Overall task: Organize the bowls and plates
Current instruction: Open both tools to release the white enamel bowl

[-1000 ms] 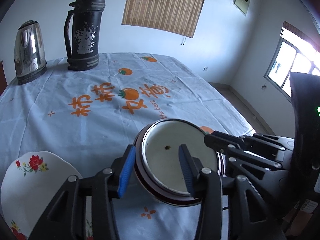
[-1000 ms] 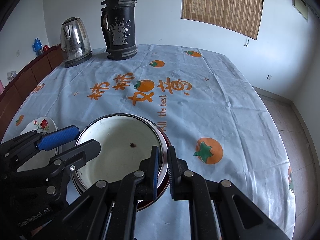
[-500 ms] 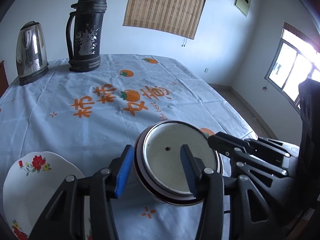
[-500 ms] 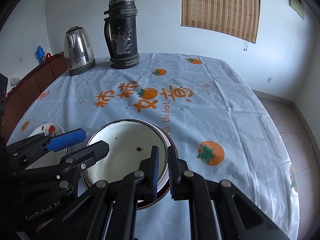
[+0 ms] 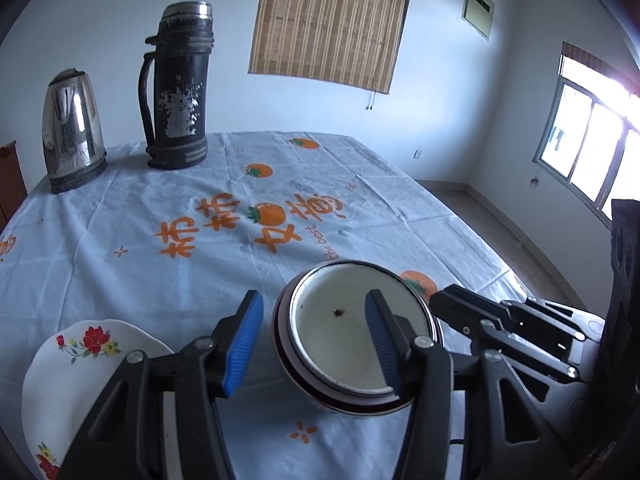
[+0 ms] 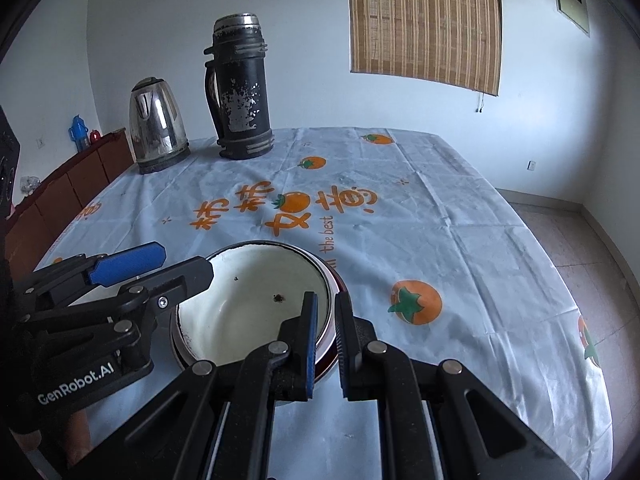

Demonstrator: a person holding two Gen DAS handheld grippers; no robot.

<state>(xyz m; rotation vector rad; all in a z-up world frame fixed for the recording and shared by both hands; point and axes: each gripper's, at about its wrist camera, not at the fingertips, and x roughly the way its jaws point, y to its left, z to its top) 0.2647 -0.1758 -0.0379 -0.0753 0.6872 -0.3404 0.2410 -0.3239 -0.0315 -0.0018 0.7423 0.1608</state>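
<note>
Left gripper (image 5: pixel 314 344): jaws opening, set astride the near-left rim of the bowl (image 5: pixel 340 332); its blue pads (image 5: pixel 244 344) stand clear of the rim, holding nothing.
Writing: "GenRobot.AI" on the left gripper's body in the right wrist view; "the best" beside orange characters on the tablecloth (image 5: pixel 120 216).
Right gripper (image 6: pixel 326 340): closed tight on the bowl's near-right rim, one finger inside the wall, one outside.
Bowl: white inside, dark red outside, mouth up and slightly tilted; round, so no long axis.
Floral plate (image 5: pixel 72 364): left of the left gripper, near the table edge.
Beyond both grippers: steel kettle (image 5: pixel 72 128), then black flask (image 5: pixel 178 88), both upright.
</note>
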